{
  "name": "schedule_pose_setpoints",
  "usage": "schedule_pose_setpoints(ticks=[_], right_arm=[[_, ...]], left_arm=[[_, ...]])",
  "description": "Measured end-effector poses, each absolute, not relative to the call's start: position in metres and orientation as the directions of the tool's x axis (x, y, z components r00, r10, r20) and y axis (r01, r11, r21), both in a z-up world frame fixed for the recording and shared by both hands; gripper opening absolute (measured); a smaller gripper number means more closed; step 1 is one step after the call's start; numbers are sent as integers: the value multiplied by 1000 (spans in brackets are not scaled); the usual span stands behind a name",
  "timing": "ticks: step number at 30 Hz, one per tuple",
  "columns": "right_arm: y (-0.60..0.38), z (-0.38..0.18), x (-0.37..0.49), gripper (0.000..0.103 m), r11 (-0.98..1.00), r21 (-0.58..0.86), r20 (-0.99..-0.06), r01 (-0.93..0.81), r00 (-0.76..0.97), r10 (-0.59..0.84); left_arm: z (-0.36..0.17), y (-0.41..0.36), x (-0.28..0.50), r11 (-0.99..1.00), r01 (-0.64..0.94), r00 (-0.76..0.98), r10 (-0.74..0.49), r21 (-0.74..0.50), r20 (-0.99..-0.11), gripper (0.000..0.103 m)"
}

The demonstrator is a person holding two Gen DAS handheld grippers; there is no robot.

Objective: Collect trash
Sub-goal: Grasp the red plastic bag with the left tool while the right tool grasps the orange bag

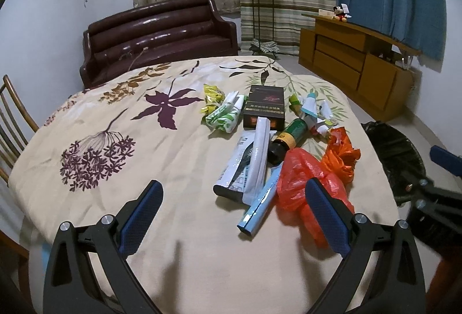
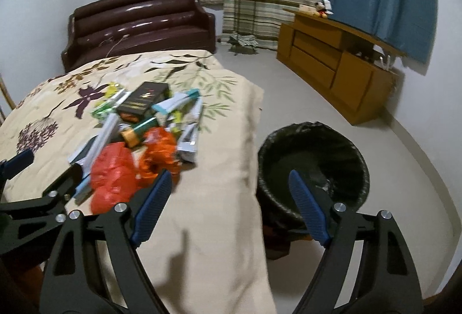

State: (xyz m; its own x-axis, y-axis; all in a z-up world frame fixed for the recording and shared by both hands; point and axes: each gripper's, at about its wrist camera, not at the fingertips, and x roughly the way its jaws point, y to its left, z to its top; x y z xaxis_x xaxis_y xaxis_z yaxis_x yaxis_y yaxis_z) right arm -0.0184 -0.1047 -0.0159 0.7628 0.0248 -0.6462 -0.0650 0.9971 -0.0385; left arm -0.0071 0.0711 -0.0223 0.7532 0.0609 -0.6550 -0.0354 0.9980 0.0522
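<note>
A heap of wrappers, boxes and crumpled red plastic bags (image 1: pixel 311 192) lies on the floral-clothed table (image 1: pixel 115 123), beside the black-lined waste bin (image 2: pixel 313 166) for easy dropping. Left gripper (image 1: pixel 234 216) and right gripper (image 2: pixel 228 204) both gape empty.

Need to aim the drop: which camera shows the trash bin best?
Right wrist view: the black-lined trash bin shows its whole rim and inside, beside the table. Left wrist view catches only part of it at the right edge.

Trash pile by kind

Two plastic bags, red (image 1: pixel 306 190) and orange (image 1: pixel 342 153); one dark box (image 1: pixel 264 106); one dark bottle (image 1: pixel 284 140); one black-lined bin (image 2: pixel 313 166); smaller wrappers too jumbled to count.
</note>
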Motion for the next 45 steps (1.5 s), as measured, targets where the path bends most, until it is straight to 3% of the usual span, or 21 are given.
schedule_pose_setpoints(ticks=[13, 15, 16, 17, 21, 24, 28, 45], right_arm=[[-149, -21, -18, 80, 997, -45, -646, 55, 760, -71], [-158, -20, -21, 80, 997, -32, -641, 68, 764, -72], [-163, -20, -22, 80, 997, -24, -640, 72, 765, -70], [-166, -20, -22, 80, 997, -18, -639, 75, 766, -69], [-175, -19, -24, 80, 997, 11, -640, 77, 767, -53], [-179, -20, -25, 80, 997, 22, -638, 76, 768, -45], [-179, -22, -24, 80, 997, 25, -641, 72, 766, -39], [-141, -22, -25, 80, 1000, -2, -646, -16, 763, 11]], left_arm=[[-24, 39, -13, 997, 52, 751, -3, 55, -660, 95], [-25, 30, -12, 996, 58, 747, -1, 64, -665, 88], [-26, 27, -12, 996, 60, 745, 2, 70, -667, 77], [-28, 24, -11, 995, 63, 740, 2, 73, -673, 74], [-35, 17, -4, 995, 59, 719, 12, 78, -695, 72], [-39, 11, -3, 994, 81, 714, -2, 80, -700, 62], [-42, 10, -2, 992, 116, 698, -40, 57, -715, 39], [-13, 53, -16, 997, 73, 746, -51, 5, -664, 38]])
